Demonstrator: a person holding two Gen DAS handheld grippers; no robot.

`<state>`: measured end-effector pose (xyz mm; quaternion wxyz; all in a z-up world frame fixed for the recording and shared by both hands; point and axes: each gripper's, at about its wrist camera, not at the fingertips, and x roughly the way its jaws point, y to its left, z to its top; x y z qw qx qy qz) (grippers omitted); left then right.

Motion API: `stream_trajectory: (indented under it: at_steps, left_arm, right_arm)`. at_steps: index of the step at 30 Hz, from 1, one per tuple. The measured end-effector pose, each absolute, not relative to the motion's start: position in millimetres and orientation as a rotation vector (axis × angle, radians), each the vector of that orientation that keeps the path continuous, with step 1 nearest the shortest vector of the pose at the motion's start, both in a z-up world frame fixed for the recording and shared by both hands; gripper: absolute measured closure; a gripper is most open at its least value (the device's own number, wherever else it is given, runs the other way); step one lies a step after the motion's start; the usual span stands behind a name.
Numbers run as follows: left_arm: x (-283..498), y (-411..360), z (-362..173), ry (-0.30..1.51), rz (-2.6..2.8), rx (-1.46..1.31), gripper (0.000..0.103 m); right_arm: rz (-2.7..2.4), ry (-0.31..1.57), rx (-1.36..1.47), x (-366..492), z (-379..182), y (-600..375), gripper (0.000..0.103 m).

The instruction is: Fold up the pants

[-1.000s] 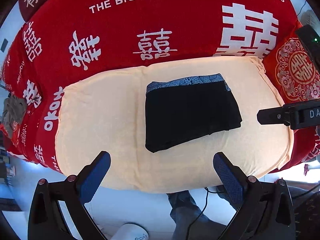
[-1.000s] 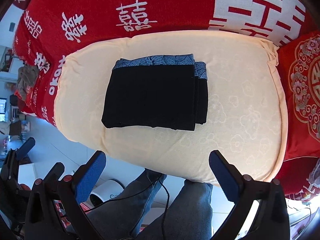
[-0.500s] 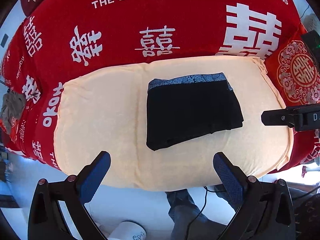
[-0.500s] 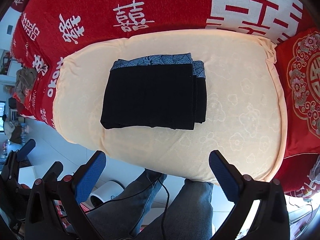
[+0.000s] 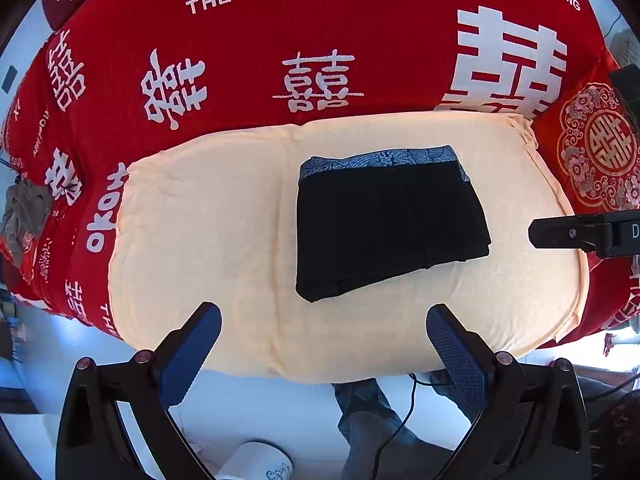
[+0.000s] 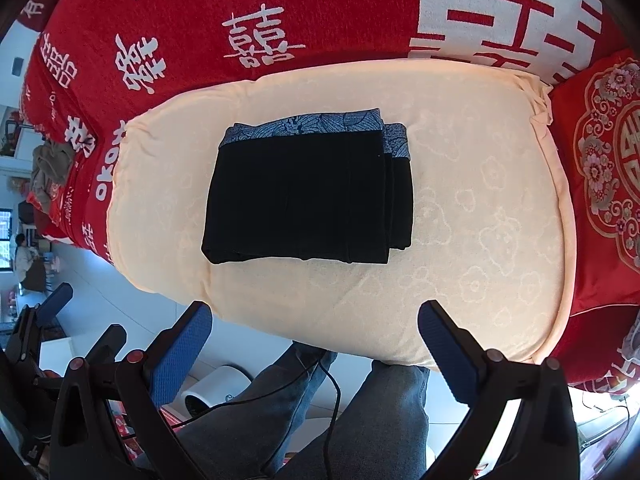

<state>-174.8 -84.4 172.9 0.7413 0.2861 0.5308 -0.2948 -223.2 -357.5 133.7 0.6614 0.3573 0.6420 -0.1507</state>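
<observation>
The pants, black with a blue patterned waistband along the far side, lie as a compact folded rectangle on the cream cushion, nearer its far edge than its near edge and somewhat left of its middle in the right wrist view. The long axis of the bundle runs left to right, parallel to the cushion's near edge; stepped layers show at its right end (the fold is stacked there, not flush). The right gripper hovers off the near edge, jaws wide and empty, with the bundle straight ahead of it and well apart. The left gripper is likewise wide and empty off the near edge; from it the bundle lies ahead and slightly right. Neither touches the cloth. Behind the cushion rises a red blanket with white lettering. Judged from this, the folding looks complete or nearly so.
</observation>
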Motion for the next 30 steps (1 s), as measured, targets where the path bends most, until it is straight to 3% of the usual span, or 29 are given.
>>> stream_trajectory:
  at_steps: [30]
  left_arm:
    - [-148, -99, 137, 1.273, -0.616, 0.605, 0.0]
  right_arm:
    - [-0.43, 1.468, 0.666, -225, 130, -342, 0.0]
